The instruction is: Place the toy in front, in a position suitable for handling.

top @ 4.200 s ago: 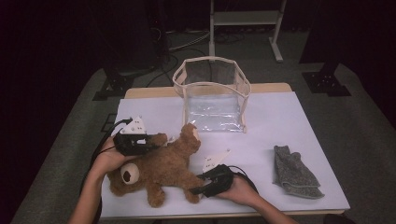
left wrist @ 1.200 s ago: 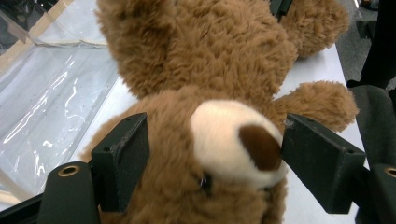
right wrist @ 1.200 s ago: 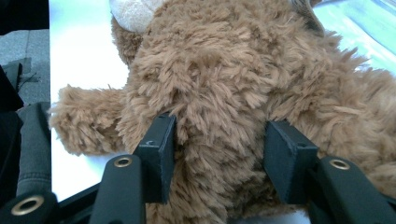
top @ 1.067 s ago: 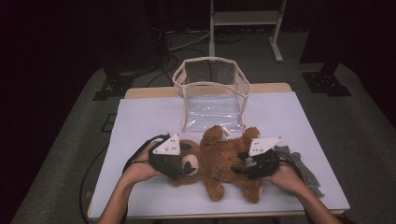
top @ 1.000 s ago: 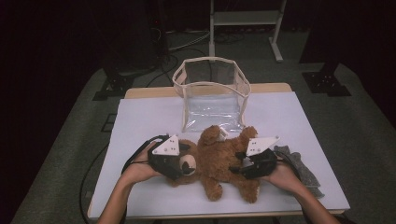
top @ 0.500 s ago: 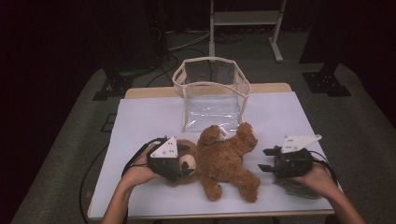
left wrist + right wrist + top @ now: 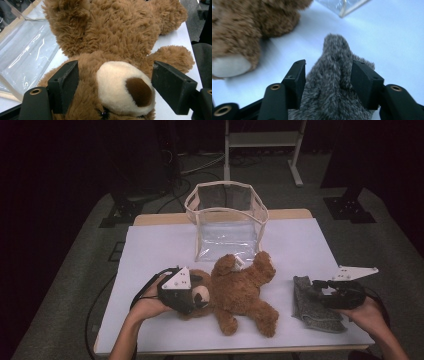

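Observation:
A brown teddy bear lies on its back on the white table, head to the left. My left gripper is shut on its head; in the left gripper view the jaws clasp the head on both sides of the cream muzzle. At the right, my right gripper is low over a grey furry cloth. Its jaws have just been closing and straddle a fold of the cloth, which they do not visibly squeeze. The bear's foot lies to their left.
A clear plastic bag with beige trim stands open behind the bear, near the table's far edge. The grey cloth lies close to the table's front right corner. Dark floor, cables and a stand leg surround the table.
My right gripper has left the bear's leg and moved right across the table to the grey cloth. The left gripper and the bear's head have stayed put.

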Demonstrator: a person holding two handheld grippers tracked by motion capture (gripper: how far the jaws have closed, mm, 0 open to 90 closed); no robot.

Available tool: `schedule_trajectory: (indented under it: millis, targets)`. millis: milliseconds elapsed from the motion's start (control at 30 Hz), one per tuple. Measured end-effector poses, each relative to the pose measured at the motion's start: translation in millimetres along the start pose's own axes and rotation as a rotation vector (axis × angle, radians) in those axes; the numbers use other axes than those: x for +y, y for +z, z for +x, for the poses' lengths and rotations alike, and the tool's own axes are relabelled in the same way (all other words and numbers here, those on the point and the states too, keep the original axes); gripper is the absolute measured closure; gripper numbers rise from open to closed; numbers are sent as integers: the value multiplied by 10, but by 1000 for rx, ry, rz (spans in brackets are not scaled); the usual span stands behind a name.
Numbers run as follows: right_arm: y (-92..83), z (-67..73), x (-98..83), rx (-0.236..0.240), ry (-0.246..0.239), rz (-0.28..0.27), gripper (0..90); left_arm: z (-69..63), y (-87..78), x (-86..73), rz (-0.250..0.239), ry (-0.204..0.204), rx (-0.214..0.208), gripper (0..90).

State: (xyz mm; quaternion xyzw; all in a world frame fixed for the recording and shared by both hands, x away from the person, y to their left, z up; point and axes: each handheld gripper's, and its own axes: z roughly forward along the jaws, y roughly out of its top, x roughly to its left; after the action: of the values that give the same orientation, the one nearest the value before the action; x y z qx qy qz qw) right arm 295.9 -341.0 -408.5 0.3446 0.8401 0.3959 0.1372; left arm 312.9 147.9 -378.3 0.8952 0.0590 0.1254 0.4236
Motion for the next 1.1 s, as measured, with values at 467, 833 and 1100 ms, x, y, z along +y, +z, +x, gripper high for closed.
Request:
schedule_trajectory:
  millis: [467, 833, 1100]
  targets:
    - [426, -52, -99, -97, -3, 126, 542, 29, -79, -35, -1, -26, 26, 191]
    - [397, -53, -109, -54, 68, 132, 800, 53, -143, -92, 28, -52, 57, 131]
    - [208, -138, -120, 48, 139, 79, 810, 76, -163, -144, 24, -70, 51, 131]
